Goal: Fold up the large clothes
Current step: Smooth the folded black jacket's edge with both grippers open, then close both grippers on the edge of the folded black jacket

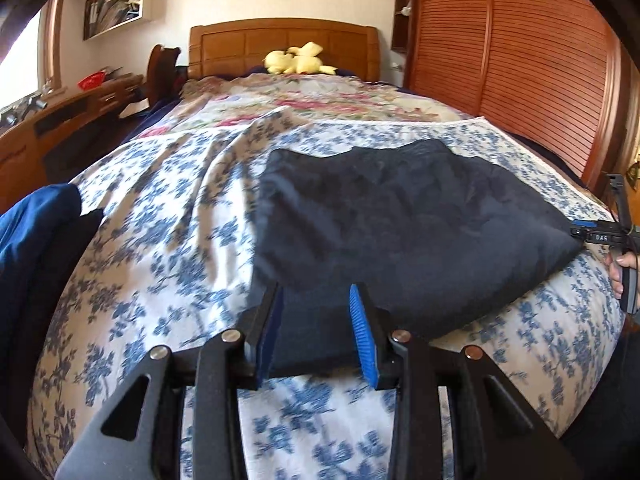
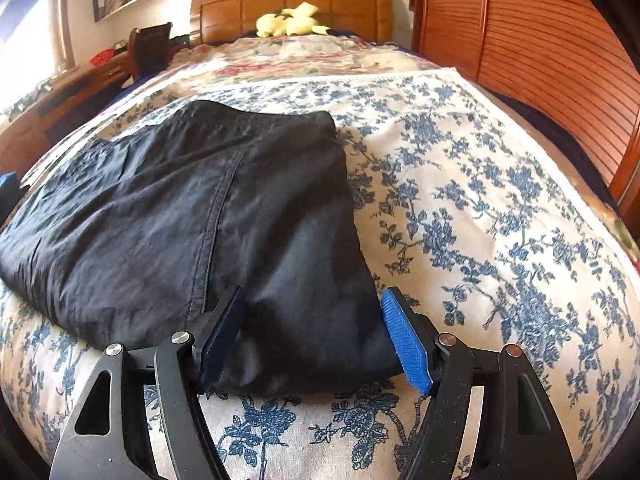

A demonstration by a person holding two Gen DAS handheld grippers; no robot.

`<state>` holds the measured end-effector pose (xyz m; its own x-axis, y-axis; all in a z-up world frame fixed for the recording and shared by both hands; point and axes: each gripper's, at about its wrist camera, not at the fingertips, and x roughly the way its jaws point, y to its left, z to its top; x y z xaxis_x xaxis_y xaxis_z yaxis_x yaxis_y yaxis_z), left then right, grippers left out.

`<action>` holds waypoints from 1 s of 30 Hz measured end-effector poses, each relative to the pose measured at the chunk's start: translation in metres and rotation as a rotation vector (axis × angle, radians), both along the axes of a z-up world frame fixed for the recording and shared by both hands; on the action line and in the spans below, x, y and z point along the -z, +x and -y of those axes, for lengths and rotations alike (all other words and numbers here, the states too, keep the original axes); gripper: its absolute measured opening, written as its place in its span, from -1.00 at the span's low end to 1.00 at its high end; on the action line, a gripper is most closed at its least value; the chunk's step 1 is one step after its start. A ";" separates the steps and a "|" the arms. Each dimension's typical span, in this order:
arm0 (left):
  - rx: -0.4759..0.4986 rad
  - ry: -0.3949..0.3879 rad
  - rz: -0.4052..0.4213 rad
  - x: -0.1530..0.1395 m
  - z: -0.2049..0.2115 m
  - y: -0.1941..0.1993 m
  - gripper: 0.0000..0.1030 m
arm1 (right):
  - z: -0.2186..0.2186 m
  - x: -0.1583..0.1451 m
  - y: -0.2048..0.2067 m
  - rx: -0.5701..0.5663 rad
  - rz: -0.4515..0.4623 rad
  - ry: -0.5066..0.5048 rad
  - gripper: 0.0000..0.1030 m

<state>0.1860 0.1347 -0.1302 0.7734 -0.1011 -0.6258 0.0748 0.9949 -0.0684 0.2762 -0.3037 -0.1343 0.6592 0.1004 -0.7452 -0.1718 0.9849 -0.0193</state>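
A large black garment (image 1: pixel 400 224) lies folded flat on the blue-flowered bedspread (image 1: pixel 168 216). My left gripper (image 1: pixel 318 296) is open, its blue pads on either side of the garment's near left corner. My right gripper (image 2: pixel 314 300) is open too, its pads straddling the garment's (image 2: pixel 192 216) near right corner, where a seam runs up the cloth. The right gripper also shows at the far right of the left wrist view (image 1: pixel 600 236), held by a hand at the garment's right corner.
A blue cloth (image 1: pixel 36 224) lies at the bed's left edge. A yellow plush toy (image 1: pixel 296 62) sits by the wooden headboard (image 1: pixel 280 40). A slatted wooden wardrobe (image 1: pixel 520 60) stands on the right, and a desk (image 1: pixel 60 120) on the left.
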 end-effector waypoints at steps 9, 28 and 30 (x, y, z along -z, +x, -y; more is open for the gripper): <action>-0.022 0.029 -0.045 0.019 -0.011 0.002 -0.34 | -0.004 0.011 0.005 0.006 -0.025 -0.022 0.46; -0.034 0.009 -0.103 0.045 -0.020 0.012 -0.33 | -0.002 0.013 -0.003 -0.070 -0.090 0.137 -0.35; -0.025 0.001 -0.099 0.043 -0.020 0.012 -0.39 | -0.005 0.011 -0.006 -0.083 -0.074 0.128 -0.59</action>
<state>0.1978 0.1547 -0.1731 0.7102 -0.0815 -0.6993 0.0427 0.9964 -0.0729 0.2704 -0.2984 -0.1453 0.5883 0.2499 -0.7691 -0.2493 0.9608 0.1215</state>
